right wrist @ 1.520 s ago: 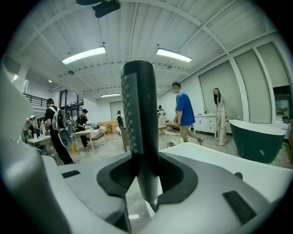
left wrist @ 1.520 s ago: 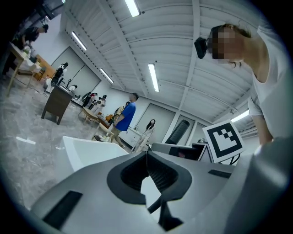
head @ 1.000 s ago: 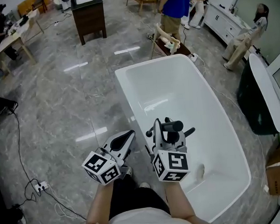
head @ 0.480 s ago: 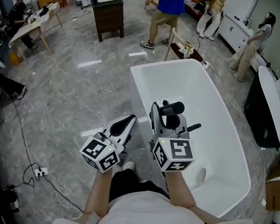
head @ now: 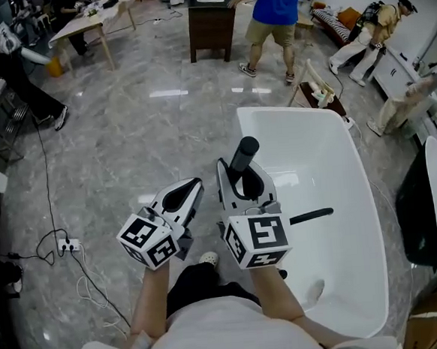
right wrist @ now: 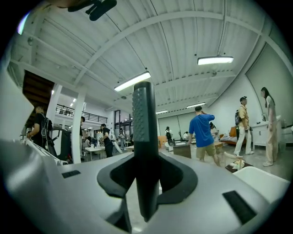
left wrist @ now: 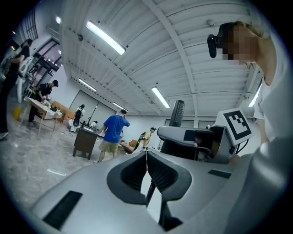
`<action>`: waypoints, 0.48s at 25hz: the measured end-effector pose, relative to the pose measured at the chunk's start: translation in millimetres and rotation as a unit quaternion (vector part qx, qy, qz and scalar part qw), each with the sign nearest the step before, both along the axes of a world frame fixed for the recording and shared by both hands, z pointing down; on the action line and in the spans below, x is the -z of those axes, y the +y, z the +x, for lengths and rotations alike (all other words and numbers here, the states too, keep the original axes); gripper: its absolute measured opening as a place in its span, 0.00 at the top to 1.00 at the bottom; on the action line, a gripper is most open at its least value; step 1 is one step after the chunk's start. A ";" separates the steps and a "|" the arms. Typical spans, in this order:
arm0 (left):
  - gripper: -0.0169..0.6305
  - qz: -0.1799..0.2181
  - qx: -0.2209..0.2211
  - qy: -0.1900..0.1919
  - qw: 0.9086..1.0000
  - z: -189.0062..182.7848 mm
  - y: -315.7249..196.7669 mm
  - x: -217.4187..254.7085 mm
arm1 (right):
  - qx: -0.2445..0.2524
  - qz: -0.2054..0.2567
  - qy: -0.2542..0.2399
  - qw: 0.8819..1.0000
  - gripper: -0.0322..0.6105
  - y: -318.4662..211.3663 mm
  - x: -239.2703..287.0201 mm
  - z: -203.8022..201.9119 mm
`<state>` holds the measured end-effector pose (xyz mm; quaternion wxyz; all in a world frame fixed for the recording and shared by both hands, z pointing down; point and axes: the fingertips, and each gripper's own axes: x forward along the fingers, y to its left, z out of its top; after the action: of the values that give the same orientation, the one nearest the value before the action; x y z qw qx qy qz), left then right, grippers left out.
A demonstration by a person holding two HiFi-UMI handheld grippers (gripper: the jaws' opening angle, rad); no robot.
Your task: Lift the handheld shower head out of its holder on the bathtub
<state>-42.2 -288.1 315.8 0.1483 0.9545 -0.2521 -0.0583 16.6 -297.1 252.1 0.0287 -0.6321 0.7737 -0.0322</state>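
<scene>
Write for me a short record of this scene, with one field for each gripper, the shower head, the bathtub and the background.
left gripper: jaws together, nothing between them
right gripper: jaws closed on the shower head
shower head: dark ribbed handle, standing up from between the jaws
holder: not visible in any view
bathtub: white, in front of the person on the right side; the right gripper is over its near edge
background: person in a blue shirt beside a dark cabinet, grey stone floor

Right gripper [head: 241,177] clamps the black handheld shower head [head: 244,154] above the bathtub [head: 289,109] left rim; left gripper [head: 186,191] just beside it.
</scene>
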 end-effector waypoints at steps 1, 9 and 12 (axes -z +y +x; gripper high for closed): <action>0.95 0.001 0.008 0.000 1.000 -8.0 -2.1 1.6 | 0.013 0.004 0.001 1.000 0.75 -3.0 3.6 -11.2; 0.95 0.025 0.067 0.000 0.997 -54.5 -30.8 27.3 | 0.104 0.033 -0.001 0.994 0.75 -23.3 32.9 -79.8; 0.95 0.035 0.093 0.000 0.995 -72.3 -38.1 36.5 | 0.136 0.035 -0.006 0.990 0.75 -29.7 38.9 -100.4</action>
<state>-114.5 -326.2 279.4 0.1090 0.9315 -0.3373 -0.0809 -83.8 -326.8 213.2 0.0511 -0.5196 0.8528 -0.0129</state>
